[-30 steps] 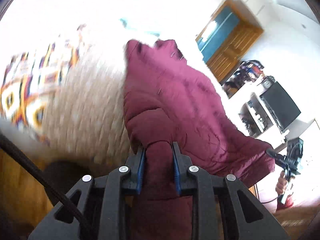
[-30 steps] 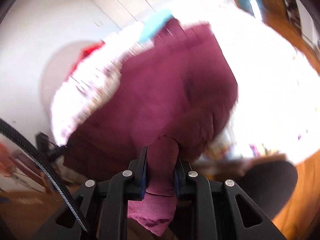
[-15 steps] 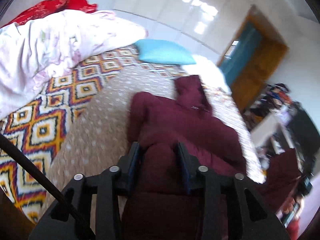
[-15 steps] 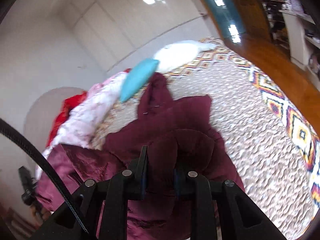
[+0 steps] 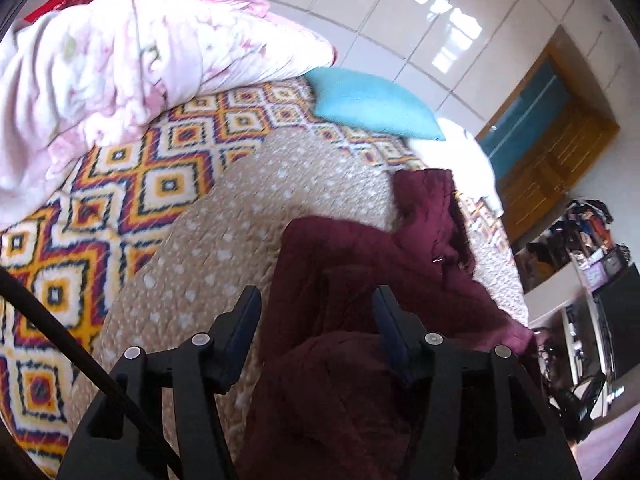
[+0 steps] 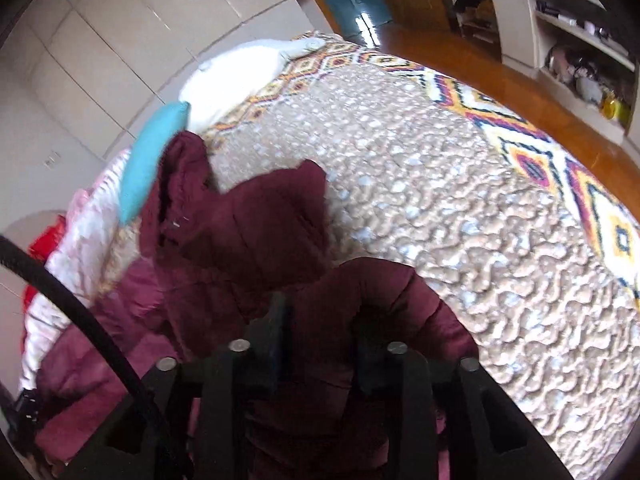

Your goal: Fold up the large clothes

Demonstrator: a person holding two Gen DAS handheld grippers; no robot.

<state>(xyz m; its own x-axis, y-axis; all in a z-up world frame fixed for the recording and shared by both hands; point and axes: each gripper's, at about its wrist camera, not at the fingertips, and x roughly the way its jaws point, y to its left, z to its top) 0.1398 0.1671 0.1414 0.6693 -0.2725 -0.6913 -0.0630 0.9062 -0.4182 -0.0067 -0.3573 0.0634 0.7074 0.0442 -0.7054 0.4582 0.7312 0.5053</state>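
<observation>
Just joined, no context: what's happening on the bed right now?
A person is folding a maroon puffer coat on the bed with two handheld grippers. The left gripper and right gripper are both opening, with coat fabric between the jaws as they let go. The coat lies bunched, hood toward the blue pillow.

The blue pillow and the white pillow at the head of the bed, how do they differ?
The blue pillow is a saturated turquoise; the white pillow is plain and washed out by light. The blue pillow lies next to the pink floral duvet, the white pillow on the side toward the wooden door. Both rest on the patterned bedspread, beyond the maroon jacket.
</observation>
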